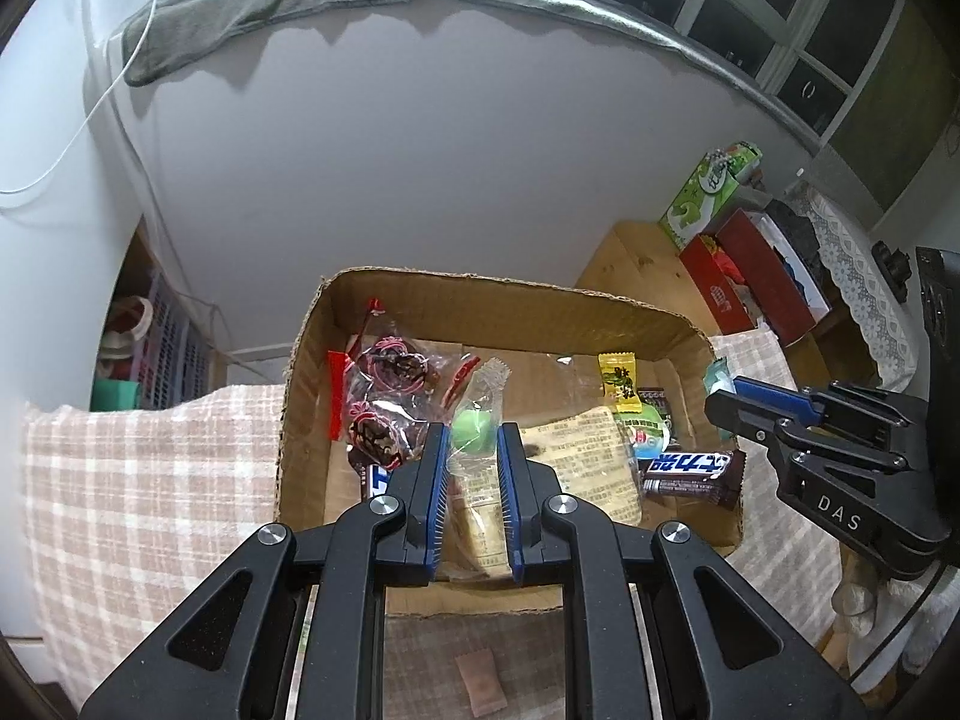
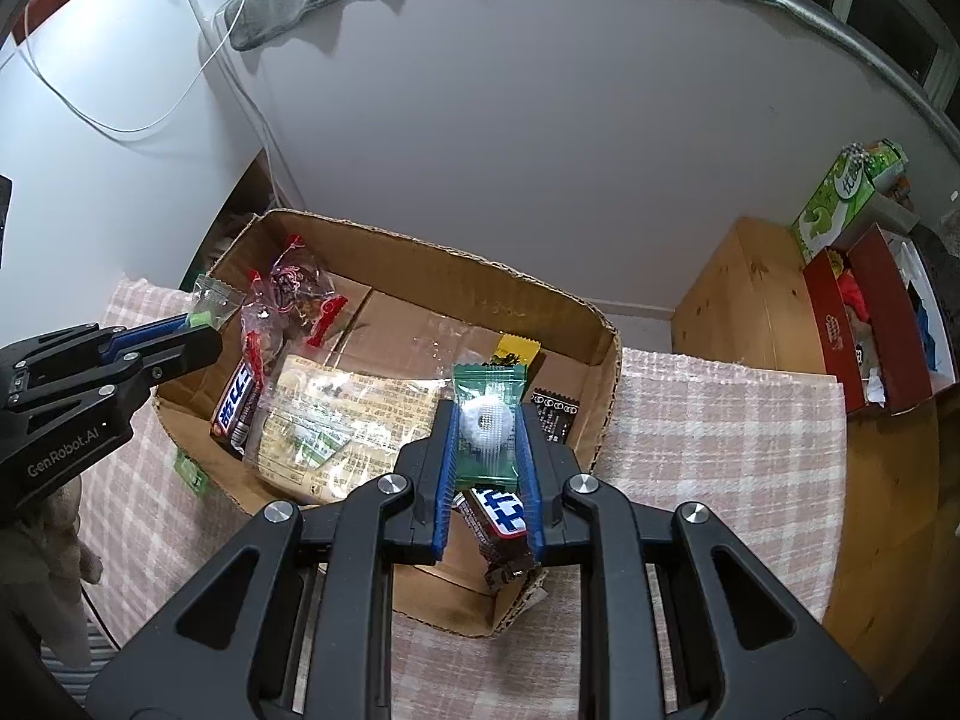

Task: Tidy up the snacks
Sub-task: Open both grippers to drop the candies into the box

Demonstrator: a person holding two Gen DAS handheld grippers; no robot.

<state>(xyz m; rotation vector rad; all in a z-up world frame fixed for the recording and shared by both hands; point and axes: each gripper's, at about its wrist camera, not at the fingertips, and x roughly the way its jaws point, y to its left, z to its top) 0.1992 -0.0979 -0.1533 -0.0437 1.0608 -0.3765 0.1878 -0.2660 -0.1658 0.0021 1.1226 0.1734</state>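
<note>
A shallow cardboard box (image 1: 492,291) (image 2: 420,258) sits on a checked cloth and holds several wrapped snacks. My left gripper (image 1: 472,435) is shut on a clear-wrapped green candy (image 1: 471,429) and holds it over the box's near side; it also shows in the right wrist view (image 2: 207,318). My right gripper (image 2: 489,414) is shut on a green-wrapped white ring candy (image 2: 487,420) above the box's right end; it shows in the left wrist view (image 1: 729,387). In the box lie dark chocolate bars (image 1: 690,471) (image 2: 237,402), a large printed clear bag (image 2: 342,426), and red-tied sweet bags (image 1: 390,369).
A small pink packet (image 1: 480,681) lies on the cloth in front of the box. A wooden cabinet (image 2: 750,288) stands at the right with a red box (image 2: 864,324) and a green carton (image 2: 840,198). A white wall rises right behind the box.
</note>
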